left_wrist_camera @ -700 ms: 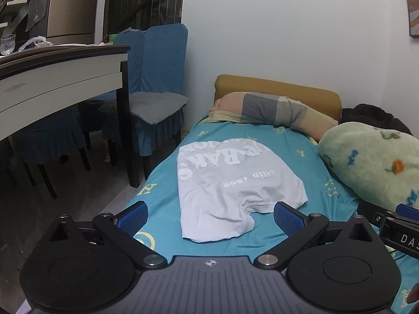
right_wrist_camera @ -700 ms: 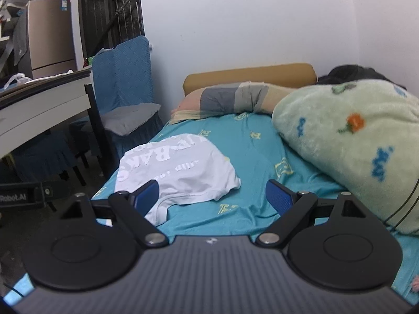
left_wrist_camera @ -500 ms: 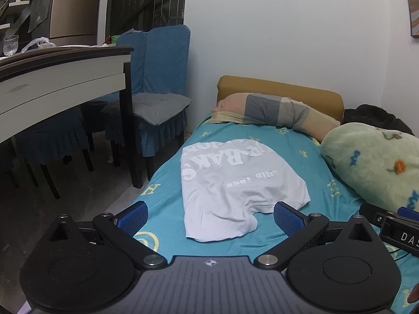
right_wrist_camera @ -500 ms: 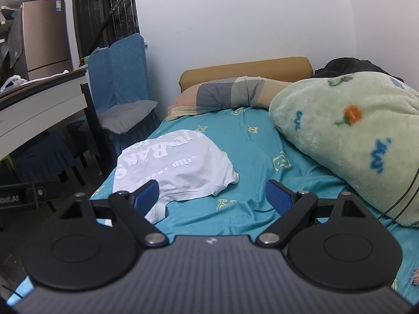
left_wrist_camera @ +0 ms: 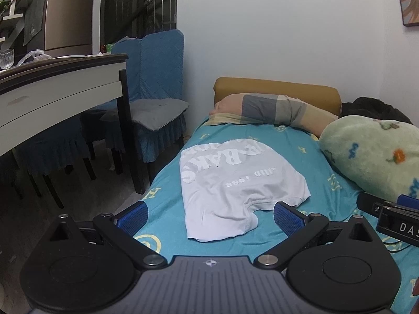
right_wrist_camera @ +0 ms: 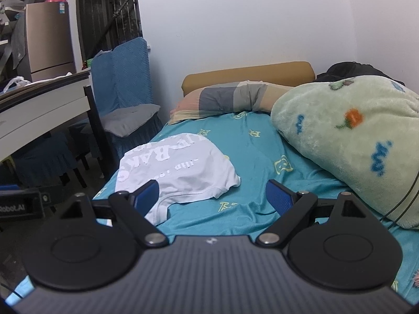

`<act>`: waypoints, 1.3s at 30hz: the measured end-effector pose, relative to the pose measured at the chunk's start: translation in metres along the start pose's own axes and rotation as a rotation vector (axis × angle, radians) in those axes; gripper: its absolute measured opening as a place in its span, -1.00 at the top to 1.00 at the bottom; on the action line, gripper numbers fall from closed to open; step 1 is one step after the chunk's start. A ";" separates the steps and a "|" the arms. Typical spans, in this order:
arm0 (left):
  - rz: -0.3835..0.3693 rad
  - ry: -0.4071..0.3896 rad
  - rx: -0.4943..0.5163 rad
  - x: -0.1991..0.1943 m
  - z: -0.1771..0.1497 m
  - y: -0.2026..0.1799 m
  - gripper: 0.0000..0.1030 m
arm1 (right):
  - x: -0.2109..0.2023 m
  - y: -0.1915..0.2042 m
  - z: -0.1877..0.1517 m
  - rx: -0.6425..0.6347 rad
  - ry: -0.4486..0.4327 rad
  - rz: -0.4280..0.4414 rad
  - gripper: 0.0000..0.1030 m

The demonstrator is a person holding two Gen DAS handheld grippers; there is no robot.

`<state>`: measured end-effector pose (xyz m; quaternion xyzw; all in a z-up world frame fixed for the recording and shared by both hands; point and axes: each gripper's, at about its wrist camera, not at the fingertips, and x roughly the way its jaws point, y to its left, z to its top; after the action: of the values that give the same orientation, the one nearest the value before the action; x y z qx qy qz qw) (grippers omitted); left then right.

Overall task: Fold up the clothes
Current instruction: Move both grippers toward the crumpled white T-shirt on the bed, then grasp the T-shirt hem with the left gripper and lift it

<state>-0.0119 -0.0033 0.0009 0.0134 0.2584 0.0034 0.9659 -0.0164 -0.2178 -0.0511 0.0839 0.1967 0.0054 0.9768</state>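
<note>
A white T-shirt (left_wrist_camera: pixel 235 183) with raised white lettering lies folded on the teal bedsheet (left_wrist_camera: pixel 293 154), near the bed's left side. It also shows in the right wrist view (right_wrist_camera: pixel 180 172). My left gripper (left_wrist_camera: pixel 210 216) is open and empty, hovering at the shirt's near edge. My right gripper (right_wrist_camera: pixel 213 196) is open and empty, above the sheet just right of the shirt's near edge. The right gripper's body shows at the right edge of the left wrist view (left_wrist_camera: pixel 392 222).
A pale green fleece blanket (right_wrist_camera: pixel 353 141) is piled on the bed's right side. A plaid pillow (left_wrist_camera: pixel 269 111) lies at the brown headboard (left_wrist_camera: pixel 277 89). A table (left_wrist_camera: pixel 52 83) and blue-covered chairs (left_wrist_camera: pixel 157 83) stand left of the bed.
Both grippers have shifted slightly, so the shirt sits a little further right and lower in view. Both stay open. The shirt has not moved on the bed.
</note>
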 end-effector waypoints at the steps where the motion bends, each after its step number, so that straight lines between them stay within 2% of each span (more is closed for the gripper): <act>1: 0.001 -0.001 0.004 0.000 0.000 0.000 -1.00 | 0.000 0.001 0.000 0.001 0.002 -0.003 -0.74; 14: 0.017 -0.017 0.040 -0.010 0.001 0.000 -1.00 | -0.011 0.016 0.003 -0.009 0.004 -0.022 -0.74; 18: -0.009 -0.006 -0.012 -0.011 0.002 0.007 -1.00 | -0.016 0.020 0.009 0.044 0.012 -0.007 -0.74; 23: -0.065 0.058 -0.071 -0.003 0.003 0.014 -1.00 | -0.028 0.023 0.017 0.078 -0.048 -0.006 -0.74; 29: -0.065 0.187 0.008 0.037 -0.002 0.003 -0.99 | -0.028 0.013 0.013 0.082 -0.132 -0.030 -0.74; 33: -0.067 0.287 0.024 0.080 -0.010 -0.005 -0.99 | -0.017 0.005 0.009 0.081 -0.128 -0.018 -0.74; 39: -0.071 0.439 0.043 0.148 -0.024 -0.016 -0.93 | 0.017 -0.016 -0.004 0.146 -0.057 -0.030 -0.74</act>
<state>0.1040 -0.0168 -0.0938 0.0239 0.4629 -0.0334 0.8855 -0.0029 -0.2320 -0.0635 0.1522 0.1698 -0.0262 0.9733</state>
